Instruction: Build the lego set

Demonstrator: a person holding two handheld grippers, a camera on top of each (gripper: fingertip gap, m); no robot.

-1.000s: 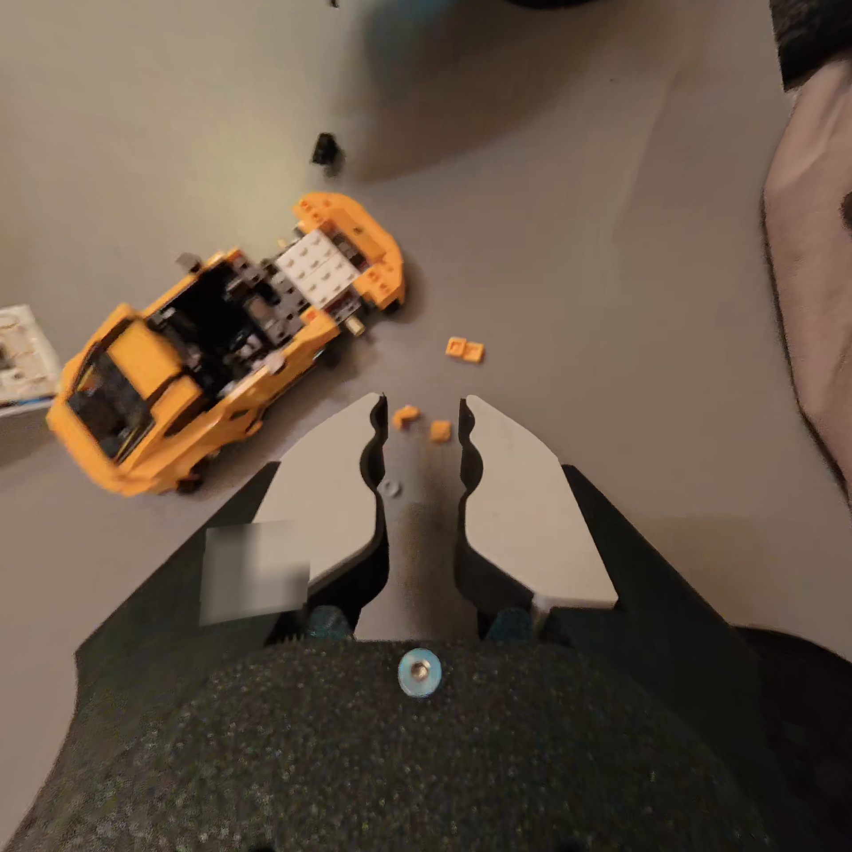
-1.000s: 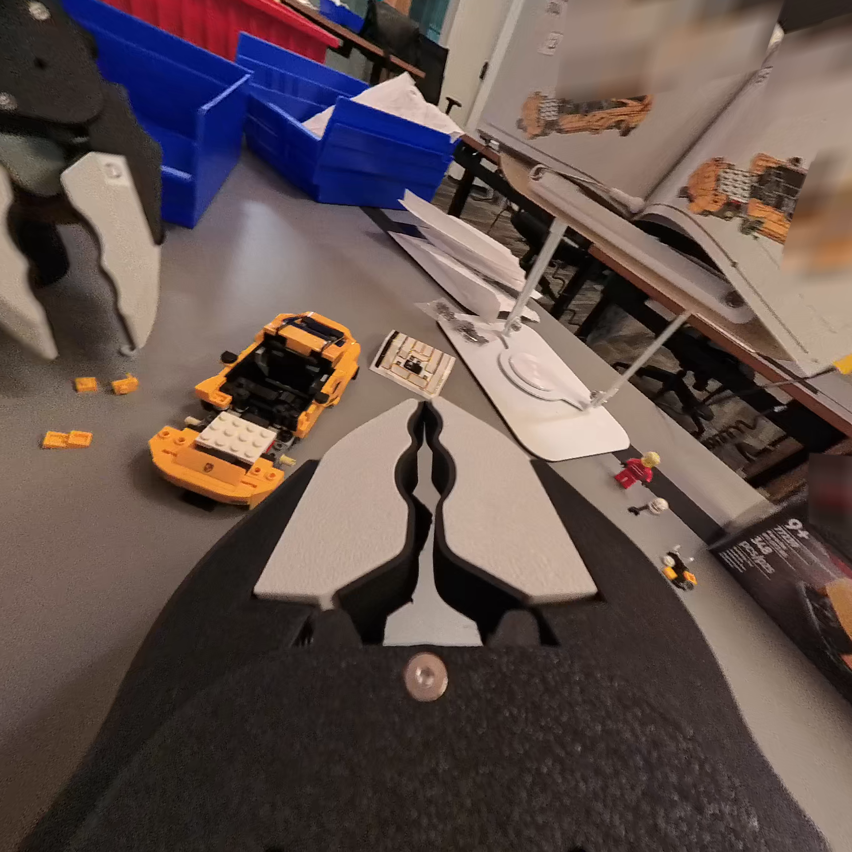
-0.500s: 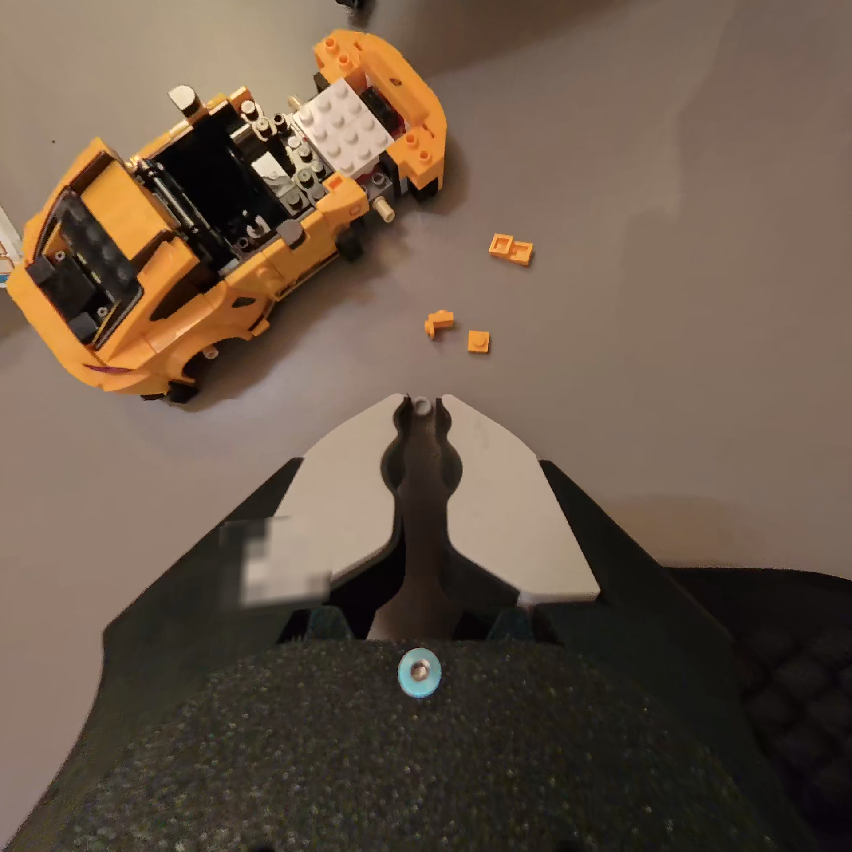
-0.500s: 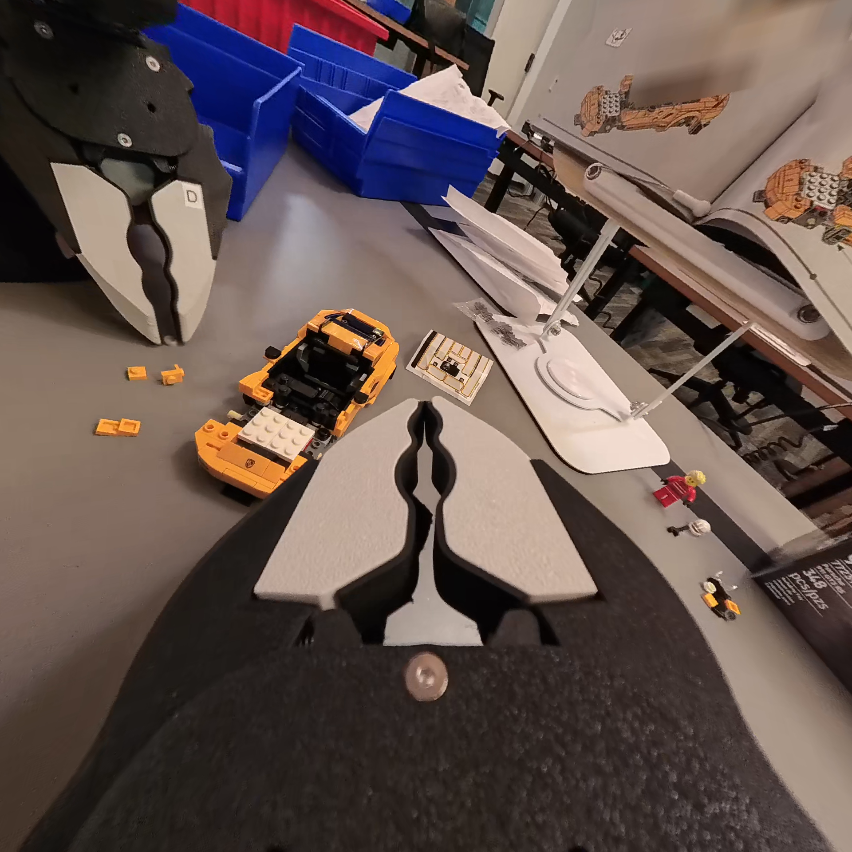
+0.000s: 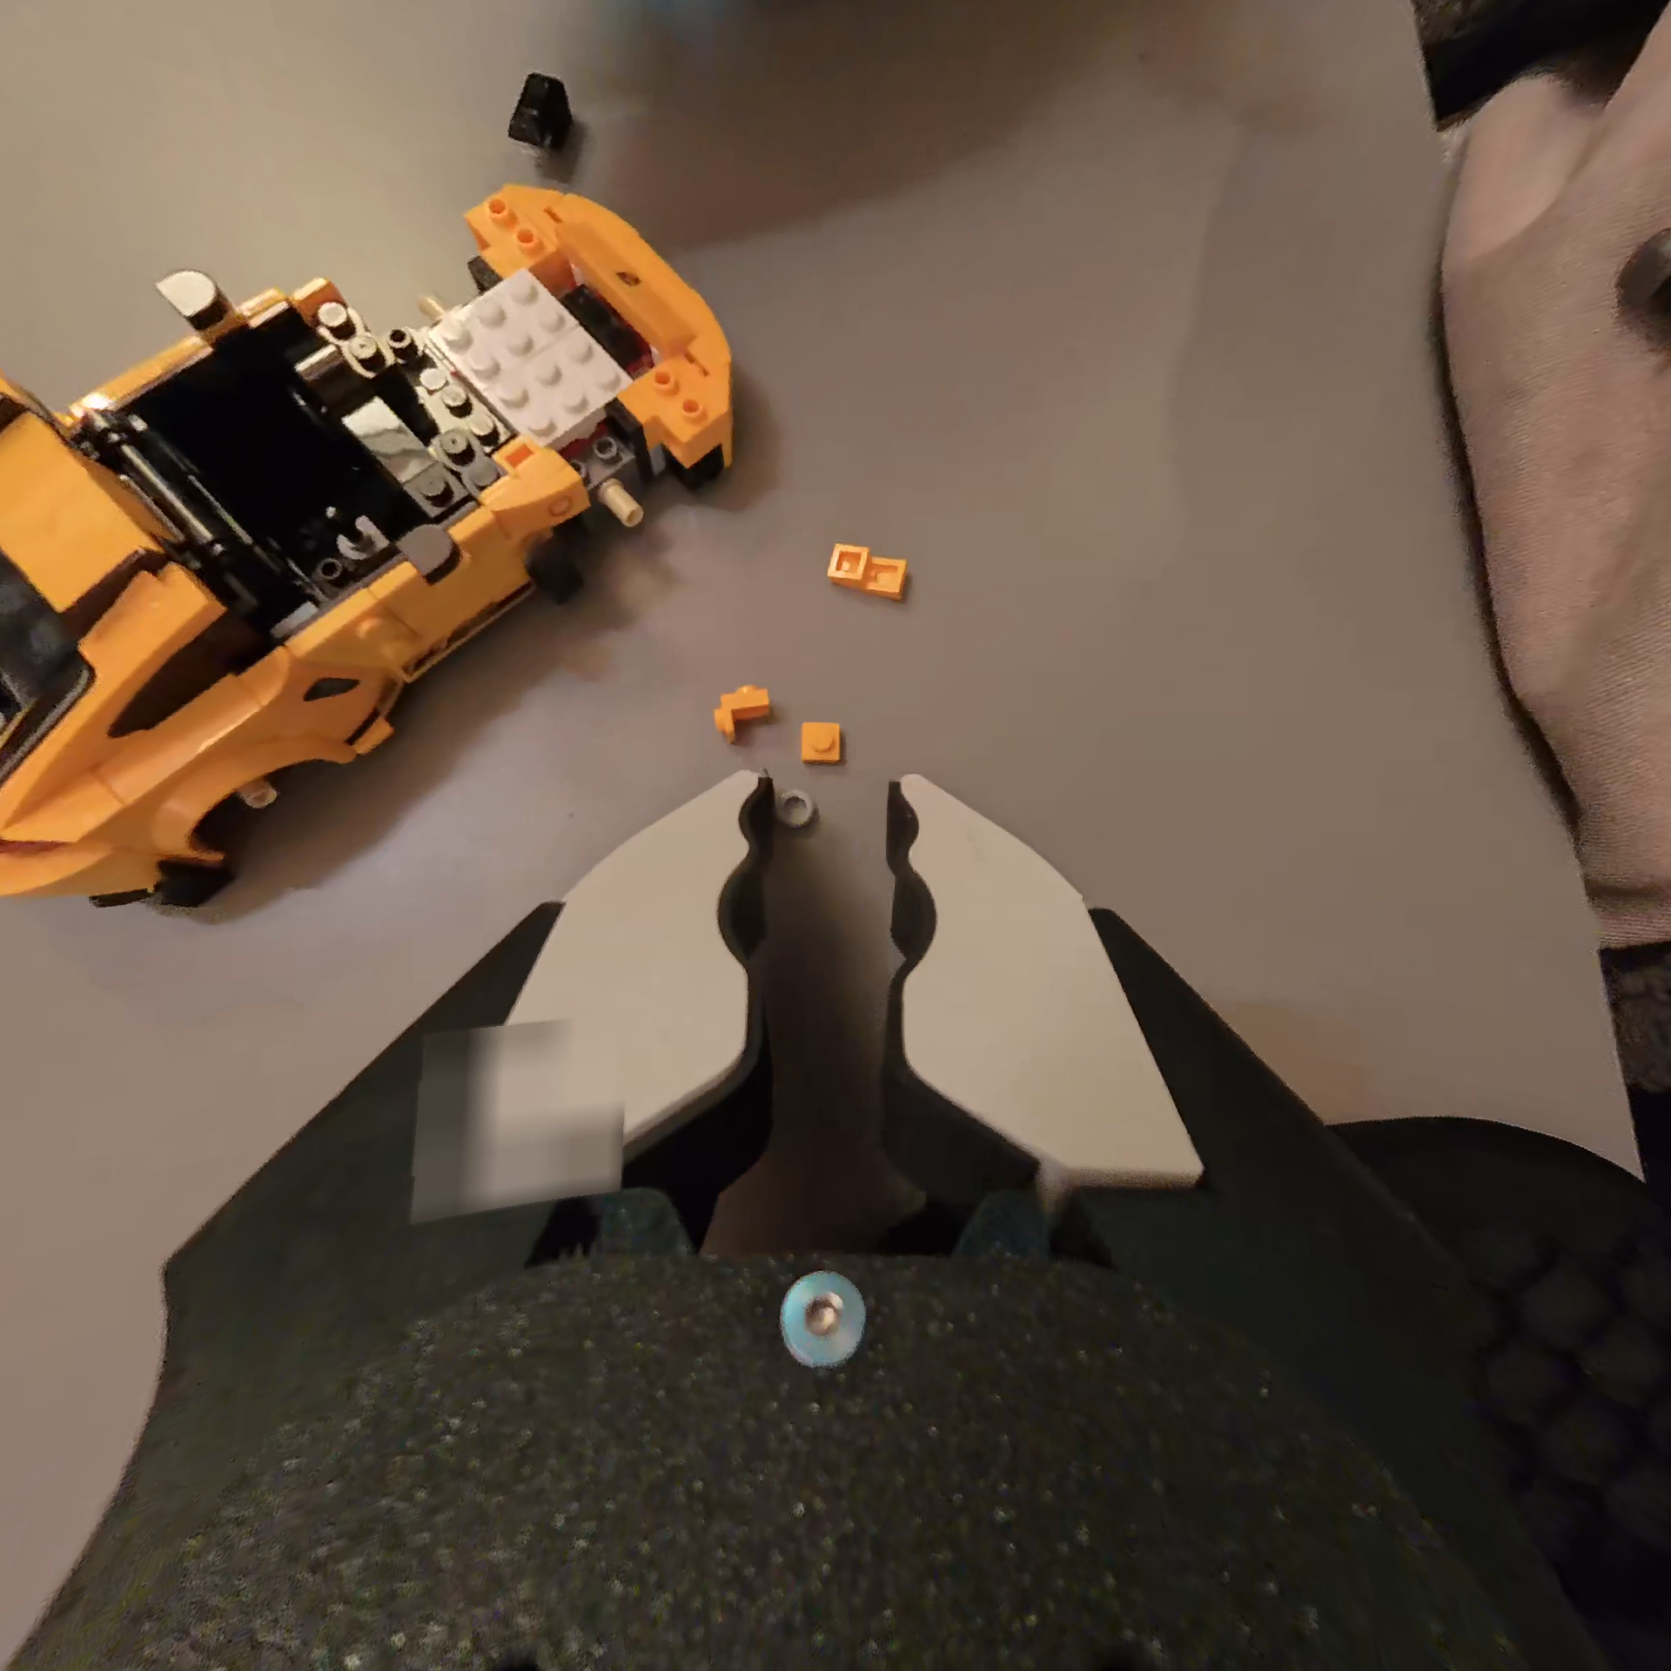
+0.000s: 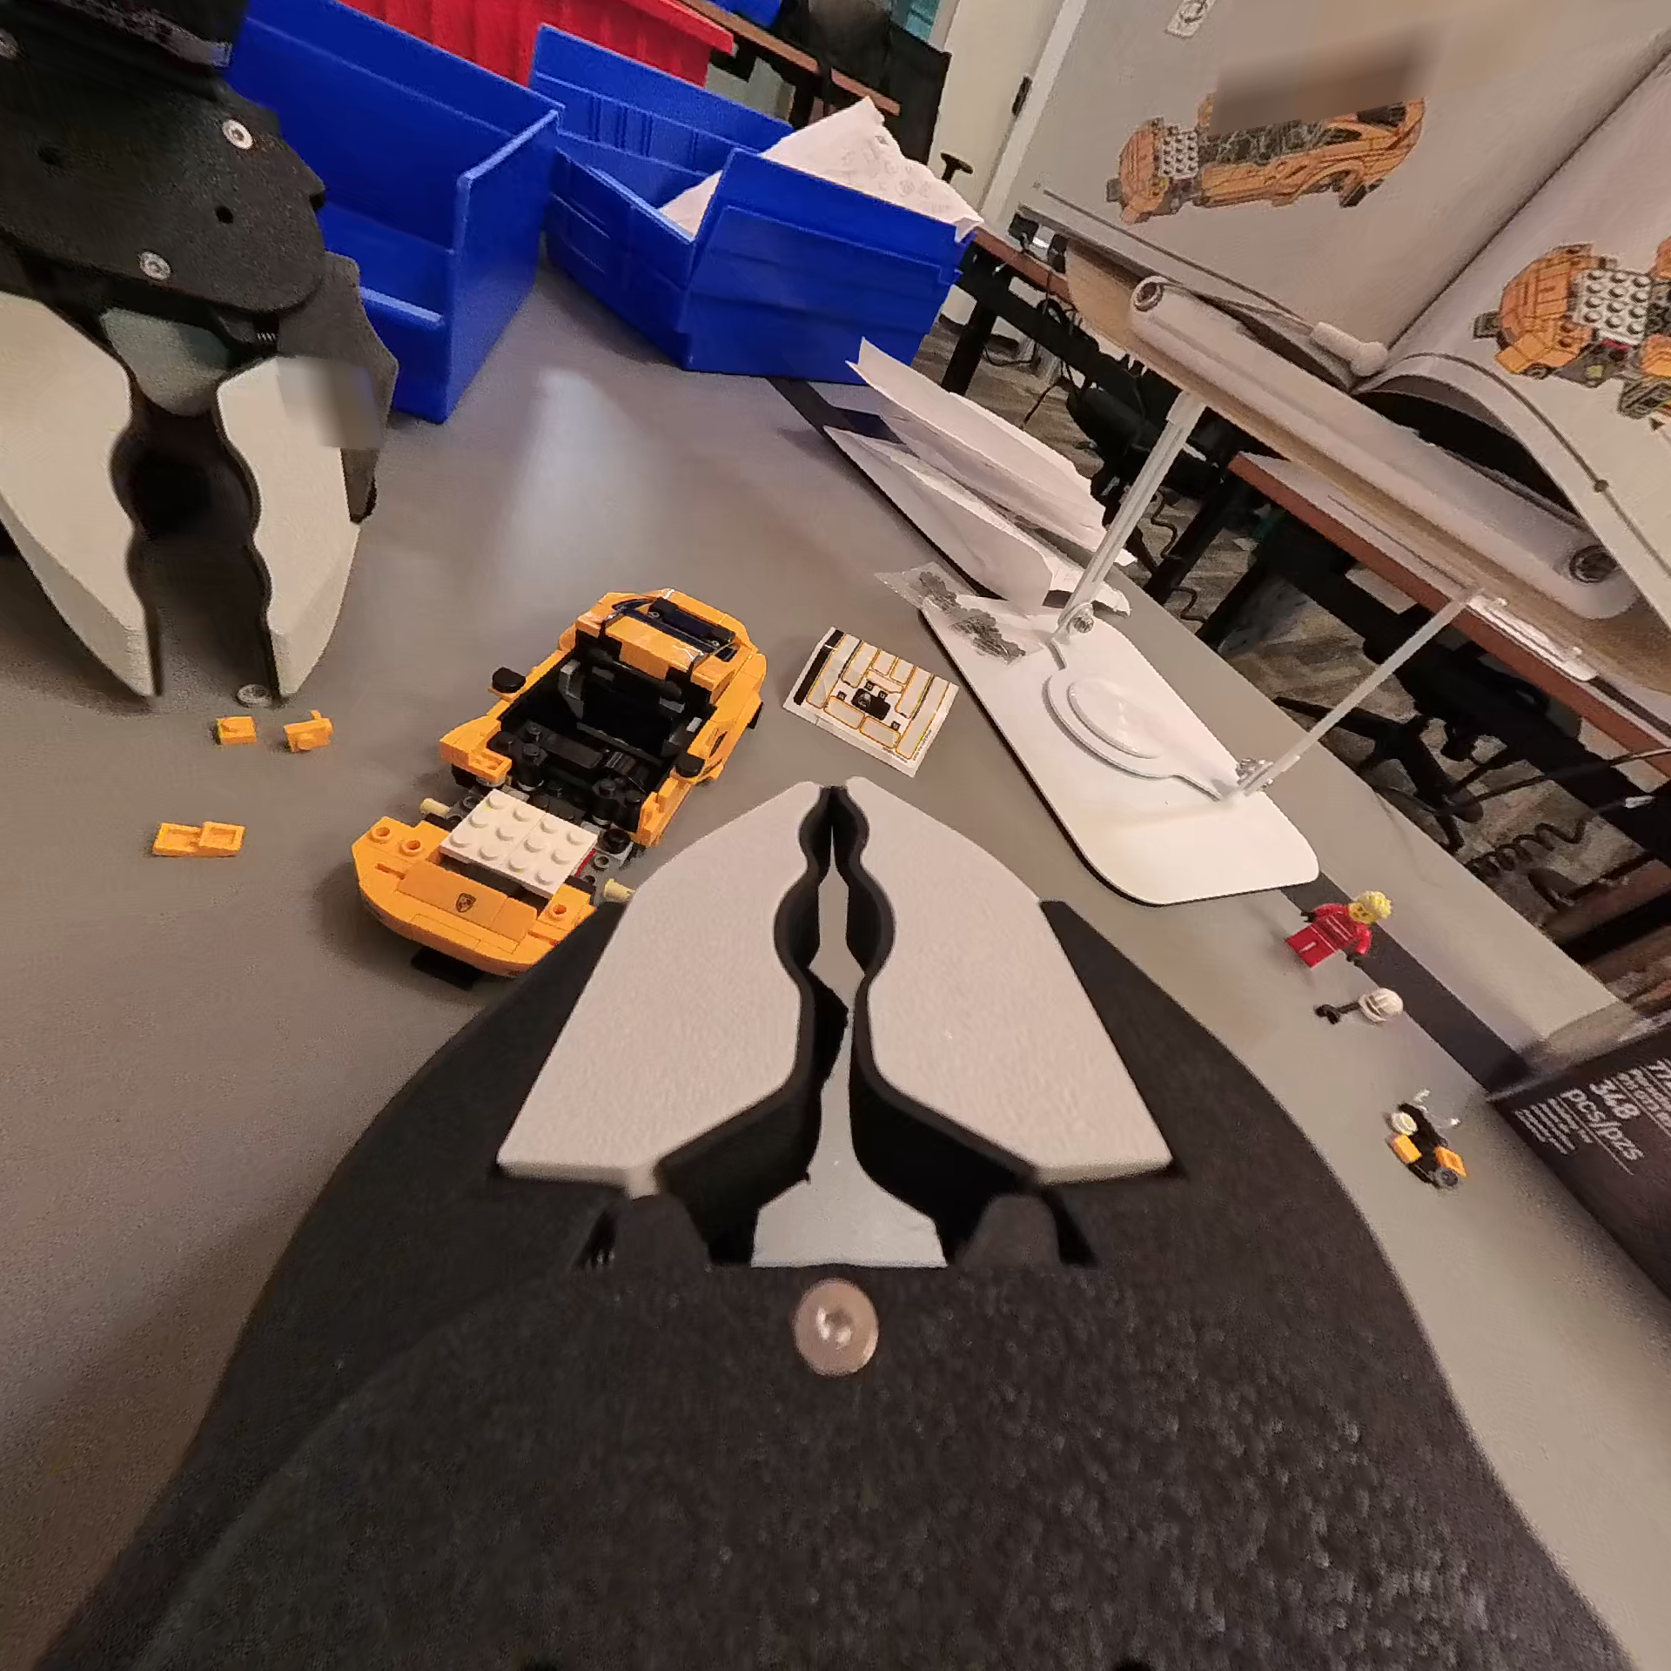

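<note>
Grey, wavy-edged fingers of the left gripper (image 5: 827,791) are seen parted to a moderate width above the grey tabletop (image 5: 1130,380), with nothing clamped; a small grey round stud piece (image 5: 796,807) lies on the table just beside the tip at its 11 o'clock side. Close ahead, at 12 o'clock, a tiny square orange plate (image 5: 821,742) and an orange bracket piece (image 5: 743,711) are found, and farther on at 12 to 1 o'clock a flat orange double plate (image 5: 866,571).

The right gripper (image 6: 830,796) is held with its fingers pressed together and empty, low over the table.

At 10 o'clock of the left gripper sits the orange brick-built sports car (image 5: 298,542), judged largely assembled: body, cockpit and front are in place, while white studded plates on the rear deck remain uncovered, wheels are not seen fitted, and a small black sloped brick (image 5: 540,110) lies loose beyond it. The sticker sheet (image 6: 871,701) seems unused.

Open table is available at 1 to 3 o'clock up to a cloth-covered shape (image 5: 1573,542); blue plastic bins (image 6: 741,244) bound the far edge.
</note>
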